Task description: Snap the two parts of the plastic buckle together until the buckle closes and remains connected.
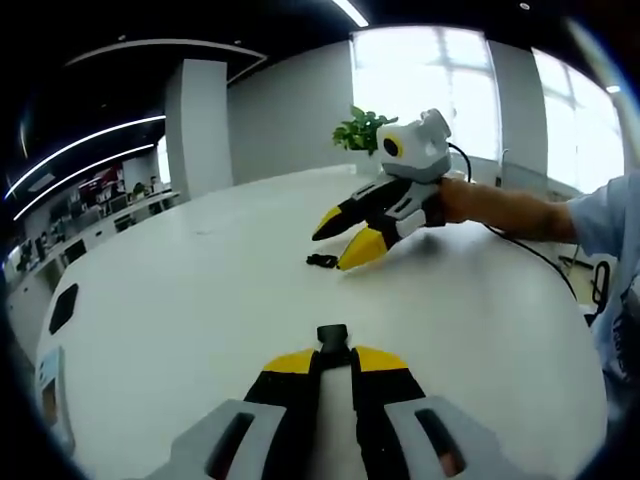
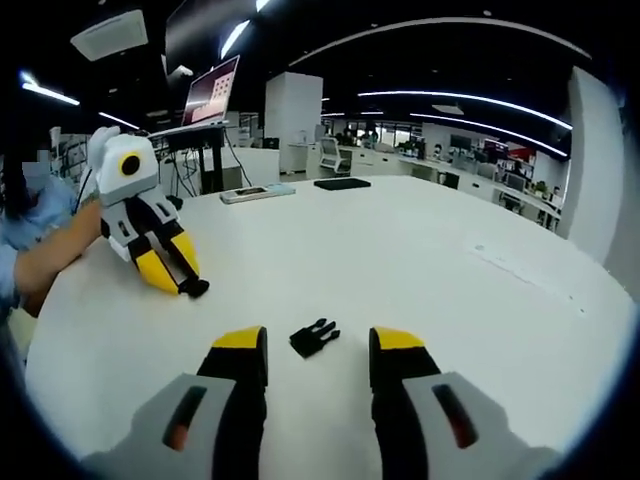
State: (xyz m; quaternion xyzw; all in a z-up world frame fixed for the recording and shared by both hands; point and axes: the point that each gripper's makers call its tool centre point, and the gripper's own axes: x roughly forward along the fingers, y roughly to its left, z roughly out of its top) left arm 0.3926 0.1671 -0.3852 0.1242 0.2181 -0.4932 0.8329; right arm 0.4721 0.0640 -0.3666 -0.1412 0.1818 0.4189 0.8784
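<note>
text: none legible | laptop screen: content was too blurred to read | labels: none seen

White round table with 1 pronged black buckle part on top.

Two black plastic buckle parts, still apart. Pronged part flat on the white table at lower centre of the right gripper view, prongs toward upper right. Socket part pinched upright at lower centre of the left gripper view.
</note>
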